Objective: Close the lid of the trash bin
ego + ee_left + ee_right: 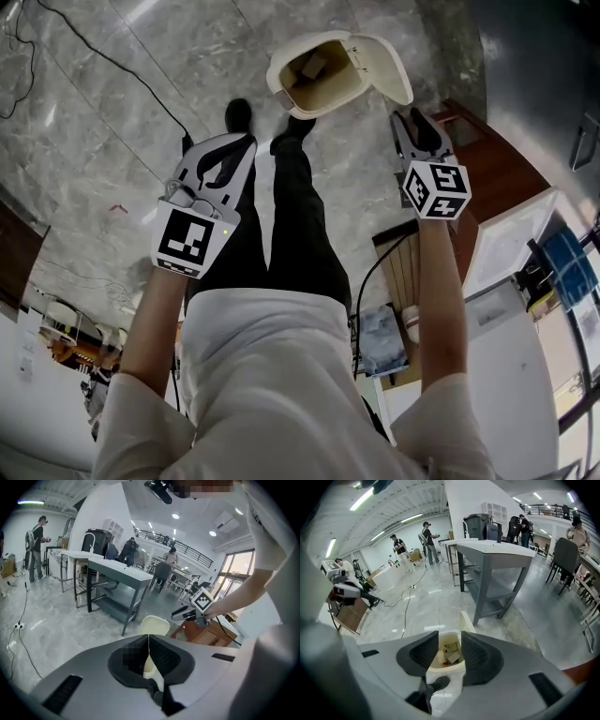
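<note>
the trash bin (314,82) stands on the shiny grey floor (141,122), just in front of the person's black shoes (238,114). it is a cream colour. its lid (386,64) is open. in the head view the lid tips up and back at the bin's right side. you can look right into the bin. a few bits of trash (449,654) lie at the bottom, and one looks like a little box.

the right gripper (419,124) hangs above the floor near the open lid and points down at the bin. its two jaws are spread apart. in the right gripper view the bin's open mouth shows in the gap between them, lower down. nothing is pinched there, and the jaws do not touch the bin.

the left gripper (230,150) is on the other side of the person's legs, well apart from the bin. its jaws are pressed together, with only a thin line between them and nothing in there.

a brown wooden cabinet (502,173) stands just beside the bin. a black cable (112,64) runs over the floor. a grey table (497,550) stands behind the bin, and some people (399,548) are far back in the big room.
</note>
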Tool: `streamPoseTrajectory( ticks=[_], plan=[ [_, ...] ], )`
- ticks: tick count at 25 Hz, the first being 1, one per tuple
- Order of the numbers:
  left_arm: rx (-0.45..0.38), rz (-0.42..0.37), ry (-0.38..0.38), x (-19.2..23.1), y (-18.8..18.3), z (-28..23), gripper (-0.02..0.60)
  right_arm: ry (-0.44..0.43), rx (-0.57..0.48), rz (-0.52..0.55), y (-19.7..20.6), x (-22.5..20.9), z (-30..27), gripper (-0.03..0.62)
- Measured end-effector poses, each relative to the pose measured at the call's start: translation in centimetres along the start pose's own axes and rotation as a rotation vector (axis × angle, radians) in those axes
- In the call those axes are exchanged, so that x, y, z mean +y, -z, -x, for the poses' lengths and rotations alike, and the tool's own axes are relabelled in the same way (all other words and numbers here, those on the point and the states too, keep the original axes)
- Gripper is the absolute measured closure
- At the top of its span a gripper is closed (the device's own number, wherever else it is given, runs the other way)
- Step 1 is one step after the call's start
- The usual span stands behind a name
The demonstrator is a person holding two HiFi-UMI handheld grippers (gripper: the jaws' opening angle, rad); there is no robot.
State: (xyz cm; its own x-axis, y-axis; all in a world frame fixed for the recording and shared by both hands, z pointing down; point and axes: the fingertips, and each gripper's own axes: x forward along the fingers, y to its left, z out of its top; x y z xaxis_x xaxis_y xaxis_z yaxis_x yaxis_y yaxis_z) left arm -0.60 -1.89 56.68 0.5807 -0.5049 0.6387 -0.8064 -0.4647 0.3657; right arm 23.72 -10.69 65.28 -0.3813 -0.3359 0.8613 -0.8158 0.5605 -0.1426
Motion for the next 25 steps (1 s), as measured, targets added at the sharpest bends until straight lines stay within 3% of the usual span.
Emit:
streamPoseTrajectory(
  ticks=[16,25],
  plan=[
    [0.021,0.055,-0.015,-0.6,2.6,-3.3,0.563,-0.026,0.082,0.057,1.7,-4.4,-6.4,0.339],
    [0.031,0.079,-0.023,0.2,4.4,-3.7,0.563,-0.013,0.065,0.017,2.3,-4.5,-8.0,0.338]
  ],
)
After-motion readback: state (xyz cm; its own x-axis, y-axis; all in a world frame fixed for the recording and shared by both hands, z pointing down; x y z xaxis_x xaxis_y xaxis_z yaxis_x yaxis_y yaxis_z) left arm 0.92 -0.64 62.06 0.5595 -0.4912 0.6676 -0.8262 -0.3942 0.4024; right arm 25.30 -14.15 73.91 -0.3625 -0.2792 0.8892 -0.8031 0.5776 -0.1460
